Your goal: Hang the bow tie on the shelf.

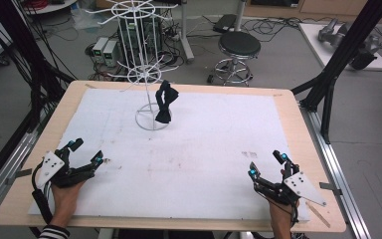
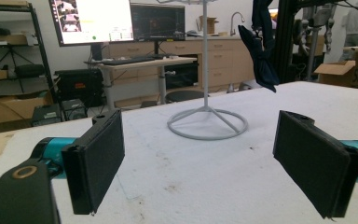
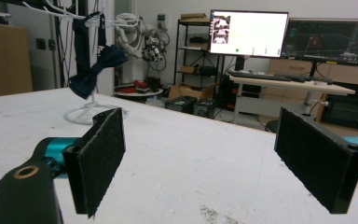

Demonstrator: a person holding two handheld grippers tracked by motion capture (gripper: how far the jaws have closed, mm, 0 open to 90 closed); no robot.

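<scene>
With both claws, left and right, gaping wide and empty at the bench's near edge, reach for the bow tie hanging on the rack at the far side, closing gently on the knot, avoiding wire arms.

tools: 2 (left, right) | wire rack: 1 | black bow tie: 1 | worktop: 1

Black stool on floor, two monitors, cardboard boxes
</scene>
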